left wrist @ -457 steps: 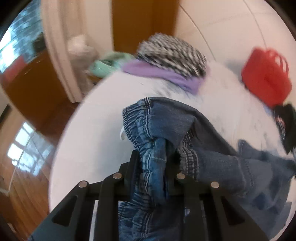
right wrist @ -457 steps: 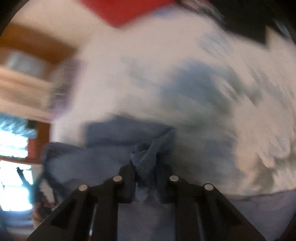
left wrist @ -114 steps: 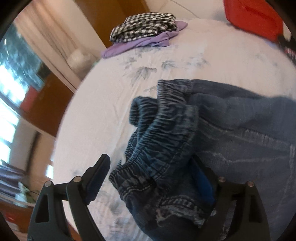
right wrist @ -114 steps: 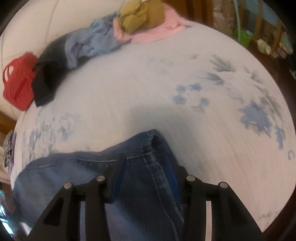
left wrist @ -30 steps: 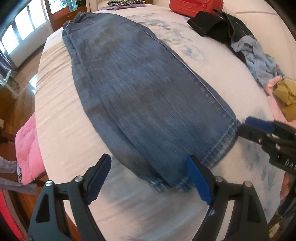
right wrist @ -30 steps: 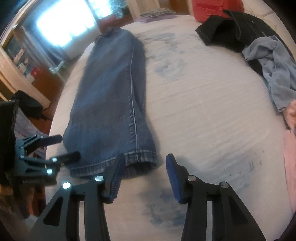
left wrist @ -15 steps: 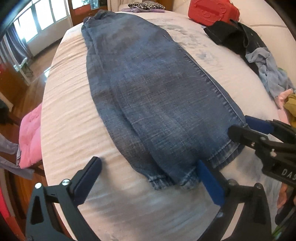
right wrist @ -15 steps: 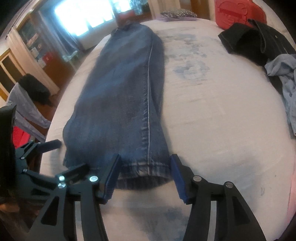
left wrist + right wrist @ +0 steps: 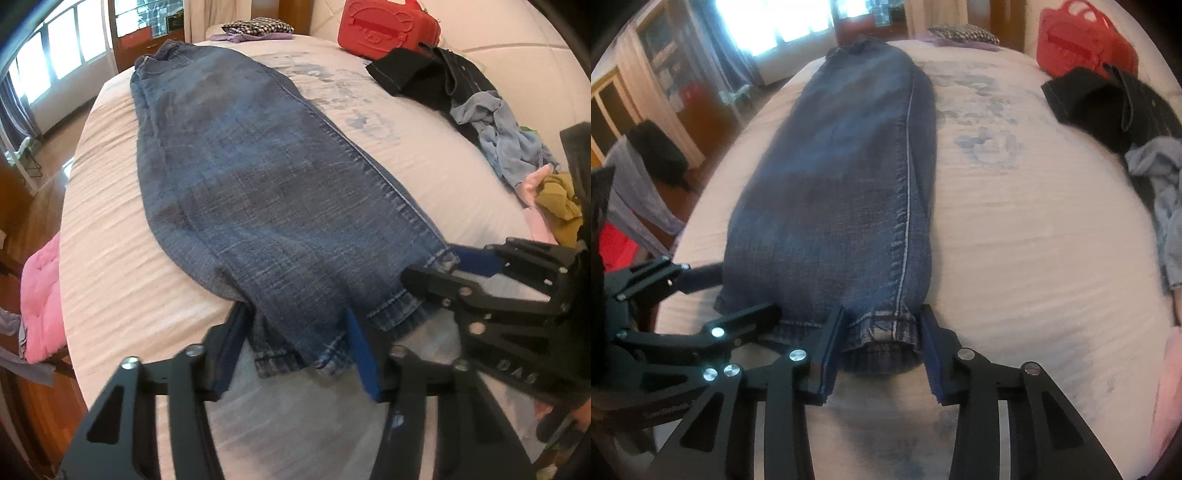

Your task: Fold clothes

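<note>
While the jeans lie folded lengthwise down the bed, waistband toward its far edge and hems at the near edge, both grippers straddle the hem end with jaws apart. The left gripper brackets the left part of the hems, the right gripper the right. Whether any pad actually touches denim seems unclear. A red bag sits at the far corner.
</note>
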Demonstrator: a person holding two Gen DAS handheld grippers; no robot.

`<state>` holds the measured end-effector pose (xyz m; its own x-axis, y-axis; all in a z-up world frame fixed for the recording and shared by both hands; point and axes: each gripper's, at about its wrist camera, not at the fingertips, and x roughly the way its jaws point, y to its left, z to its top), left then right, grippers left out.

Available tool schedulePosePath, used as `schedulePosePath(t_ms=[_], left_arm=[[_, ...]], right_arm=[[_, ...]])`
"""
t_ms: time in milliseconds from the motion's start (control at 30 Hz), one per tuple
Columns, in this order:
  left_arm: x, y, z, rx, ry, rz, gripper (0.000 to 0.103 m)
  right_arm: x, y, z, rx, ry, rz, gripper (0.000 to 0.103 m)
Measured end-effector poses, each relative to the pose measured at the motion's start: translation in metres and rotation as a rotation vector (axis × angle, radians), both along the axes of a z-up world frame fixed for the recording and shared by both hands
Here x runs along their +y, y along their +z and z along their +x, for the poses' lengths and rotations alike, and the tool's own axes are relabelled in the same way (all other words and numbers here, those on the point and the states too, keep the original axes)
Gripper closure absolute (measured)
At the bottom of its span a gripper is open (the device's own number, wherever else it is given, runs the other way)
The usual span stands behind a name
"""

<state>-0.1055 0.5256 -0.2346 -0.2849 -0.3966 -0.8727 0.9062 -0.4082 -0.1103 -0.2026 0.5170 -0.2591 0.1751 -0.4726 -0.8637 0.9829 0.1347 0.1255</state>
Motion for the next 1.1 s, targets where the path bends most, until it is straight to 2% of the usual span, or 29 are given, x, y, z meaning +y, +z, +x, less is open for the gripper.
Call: schedulePosePath(t_ms=[33,67,167,300,433,533,700,867,1100], left_arm=[[-0.001,0.004,0.001,0.002,-0.004,0.010,0.077],[-0.003,0.007,0.001,0.004,-0.008,0.020,0.082],[-0.005,0.021,0.002,-0.027,-0.033,-0.001,0.092],[-0.009,0.058,0.010,-0.004,-0.064,-0.082,0.092],[-0.023,0.096,0.021,0.037,-0.080,-0.147,0.092],[-0.044,0.113,0.032,0.049,-0.087,-0.185,0.092],[-0.088,0.123,0.055,0.050,-0.108,-0.203,0.092],[-0.145,0.139,0.084,0.062,-0.157,-0.206,0.092],[-0.215,0.165,0.094,0.066,-0.187,-0.258,0.092]], right_arm=[[0.000,0.000,0.002,-0.010,0.002,0.002,0.077],[-0.001,-0.001,0.004,-0.020,0.004,0.004,0.086],[-0.004,-0.001,0.008,-0.052,-0.004,0.016,0.088],[-0.006,0.015,0.000,-0.161,-0.014,0.000,0.088],[-0.015,0.049,-0.004,-0.247,-0.036,-0.079,0.088],[-0.029,0.072,-0.002,-0.289,-0.058,-0.131,0.088],[-0.064,0.094,0.024,-0.261,-0.073,-0.184,0.088],[-0.106,0.110,0.052,-0.247,-0.138,-0.225,0.088],[-0.170,0.138,0.072,-0.260,-0.225,-0.285,0.088]])
